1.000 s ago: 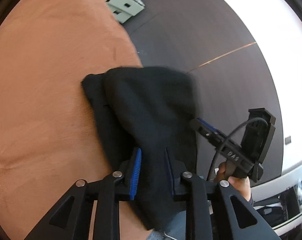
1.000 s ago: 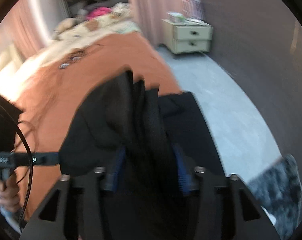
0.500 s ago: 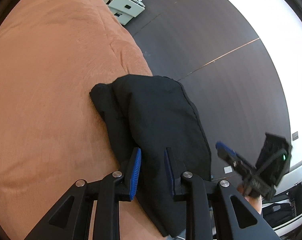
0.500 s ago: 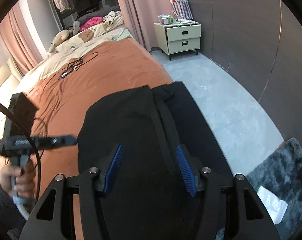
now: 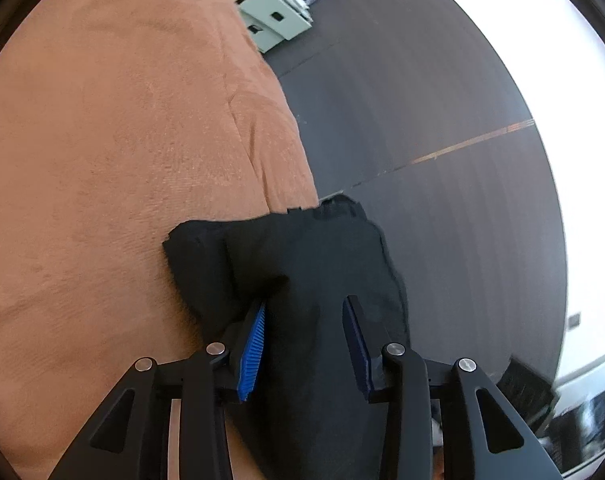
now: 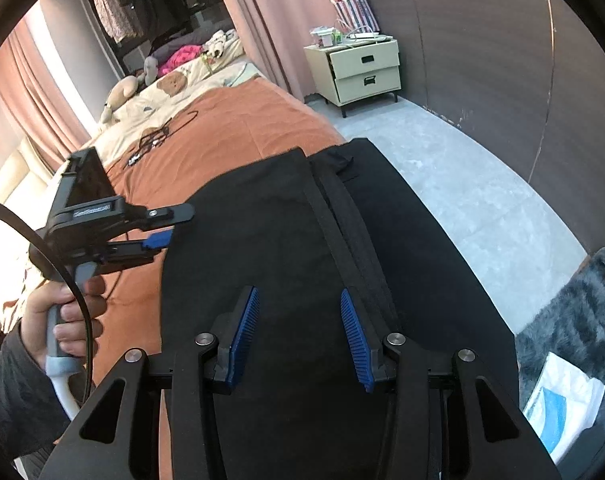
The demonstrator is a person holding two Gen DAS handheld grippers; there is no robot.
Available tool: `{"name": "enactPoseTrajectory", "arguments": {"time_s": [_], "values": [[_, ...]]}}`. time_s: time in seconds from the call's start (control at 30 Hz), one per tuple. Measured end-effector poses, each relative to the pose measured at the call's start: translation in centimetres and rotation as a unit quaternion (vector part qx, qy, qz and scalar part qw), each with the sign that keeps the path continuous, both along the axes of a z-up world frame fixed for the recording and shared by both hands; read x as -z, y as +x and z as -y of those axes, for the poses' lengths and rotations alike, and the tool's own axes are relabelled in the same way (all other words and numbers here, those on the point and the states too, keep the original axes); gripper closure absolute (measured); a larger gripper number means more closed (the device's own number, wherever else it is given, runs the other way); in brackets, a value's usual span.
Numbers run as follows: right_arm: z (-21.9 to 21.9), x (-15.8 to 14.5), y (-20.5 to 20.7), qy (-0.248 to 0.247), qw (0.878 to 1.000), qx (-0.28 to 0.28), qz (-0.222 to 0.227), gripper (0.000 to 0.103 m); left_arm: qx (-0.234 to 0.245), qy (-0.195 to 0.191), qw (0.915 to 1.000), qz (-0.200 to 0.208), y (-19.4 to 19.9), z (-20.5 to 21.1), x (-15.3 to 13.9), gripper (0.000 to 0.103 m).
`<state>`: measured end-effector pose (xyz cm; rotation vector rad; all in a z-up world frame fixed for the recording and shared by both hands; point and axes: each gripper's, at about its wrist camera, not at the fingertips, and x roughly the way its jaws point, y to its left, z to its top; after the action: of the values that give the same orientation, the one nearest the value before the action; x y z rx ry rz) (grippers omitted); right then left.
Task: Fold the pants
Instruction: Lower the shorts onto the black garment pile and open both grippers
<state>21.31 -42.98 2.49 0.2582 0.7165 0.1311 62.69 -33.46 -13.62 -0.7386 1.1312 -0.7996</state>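
The black pants [image 6: 286,240] lie folded in layers at the corner of the orange bed [image 6: 230,132], with one side hanging over the bed's edge. In the left wrist view the pants [image 5: 314,252] lie flat under my left gripper [image 5: 304,316], which is open and just above the cloth. My right gripper [image 6: 296,300] is open and empty above the pants. The left gripper also shows in the right wrist view [image 6: 166,226], at the pants' left edge, jaws apart.
A cream nightstand [image 6: 362,70] stands by the dark wall. Cables [image 6: 154,136] and soft toys [image 6: 122,92] lie further up the bed. A grey rug [image 6: 574,312] with a white bag [image 6: 562,404] lies on the floor at the right.
Both grippers have let go of the pants and opened. The lifted fold now lies flat on the bed. The left gripper has pulled back to the pants' left edge.
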Motion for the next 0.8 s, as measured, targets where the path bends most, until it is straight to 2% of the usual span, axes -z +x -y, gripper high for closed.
{"name": "enactPoseTrajectory", "arguments": {"time_s": [0.03,0.07,0.1,0.2,0.33,0.47,0.53,0.6,0.63,0.8], "values": [[0.2,-0.2,-0.2,0.002,1.000,-0.001,0.003,0.062,-0.005,-0.008,0.9999,-0.007,0.3,0.0,0.3,0.064],[0.0,-0.1,-0.2,0.004,1.000,-0.003,0.005,0.062,-0.014,-0.010,0.9998,-0.011,1.0,0.3,0.7,0.074],[-0.4,0.1,-0.3,0.004,1.000,-0.004,0.008,0.062,-0.018,-0.003,0.9998,-0.008,0.9,0.2,0.7,0.095],[-1.0,0.6,-0.9,0.008,1.000,-0.014,0.013,0.062,-0.030,0.013,0.9994,0.009,0.6,-0.4,0.4,0.098],[-1.2,1.7,-0.9,-0.007,1.000,-0.017,0.001,0.062,-0.044,0.021,0.9987,0.012,0.1,-1.7,0.3,0.098],[-0.3,2.2,-1.0,-0.013,1.000,-0.006,-0.012,0.063,-0.032,0.034,0.9988,-0.014,-0.7,-2.2,0.5,0.092],[0.1,2.1,-1.3,-0.018,1.000,0.002,-0.018,0.063,-0.025,0.054,0.9982,-0.005,-1.4,-2.4,-0.1,0.087],[0.9,2.3,-2.1,-0.026,0.999,0.020,-0.028,0.063,-0.023,0.071,0.9972,0.000,-2.1,-2.6,-0.4,0.073],[1.3,2.5,-2.3,-0.025,0.999,0.028,-0.033,0.063,-0.022,0.075,0.9969,0.000,-2.5,-2.6,-0.4,0.071],[3.2,2.8,-4.0,-0.014,0.997,0.055,-0.060,0.063,0.000,0.094,0.9955,0.011,-4.7,-2.5,-1.1,0.070]]}}
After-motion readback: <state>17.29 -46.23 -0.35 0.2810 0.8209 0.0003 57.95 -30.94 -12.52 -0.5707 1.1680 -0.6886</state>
